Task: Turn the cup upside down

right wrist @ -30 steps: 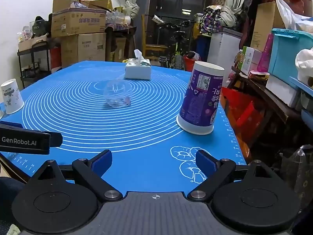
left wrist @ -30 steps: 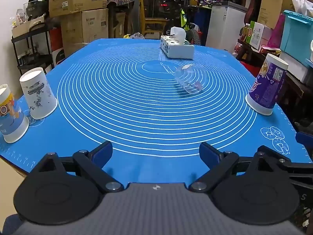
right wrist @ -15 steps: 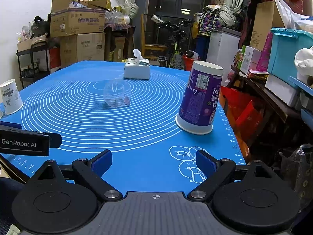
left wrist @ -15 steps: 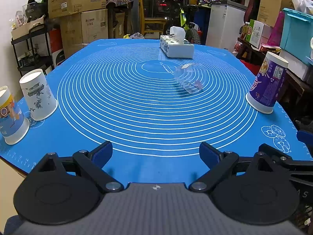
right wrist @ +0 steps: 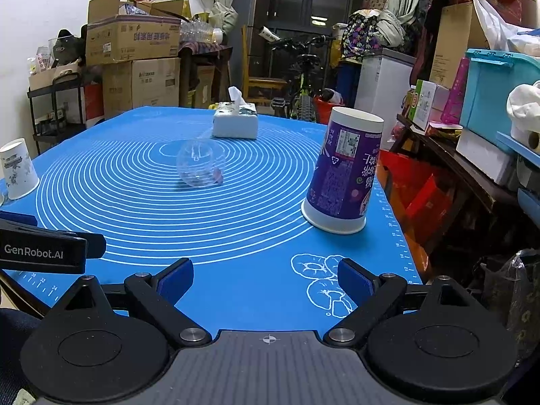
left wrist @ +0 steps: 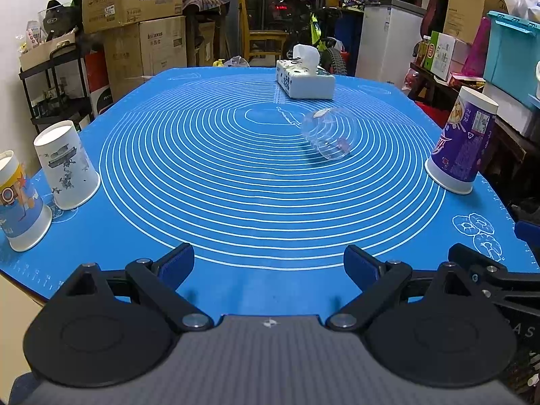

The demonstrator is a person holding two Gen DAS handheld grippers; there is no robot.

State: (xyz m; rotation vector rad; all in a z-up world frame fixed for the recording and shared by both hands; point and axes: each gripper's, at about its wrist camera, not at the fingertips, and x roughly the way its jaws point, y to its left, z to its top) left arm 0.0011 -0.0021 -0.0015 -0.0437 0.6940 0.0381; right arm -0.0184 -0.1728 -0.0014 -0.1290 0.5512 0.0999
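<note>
1. The clear plastic cup [left wrist: 329, 136] lies on its side near the middle of the blue mat [left wrist: 236, 202]. It is in the same spot as before.
2. The left gripper [left wrist: 269, 263] is wide open and holds nothing. It sits at the near edge of the mat, same as a second ago.
3. The right gripper [right wrist: 265, 276] is wide open too, with nothing in it. It has not moved much.
4. The purple paper cup [right wrist: 344, 172] stands upside down at the right side of the mat.
5. Two more paper cups stand upside down at the left: a white cup [left wrist: 65, 165] and a blue-and-white cup [left wrist: 18, 202].
6. The tissue box [left wrist: 303, 79] sits at the far end, behind the clear cup.
</note>
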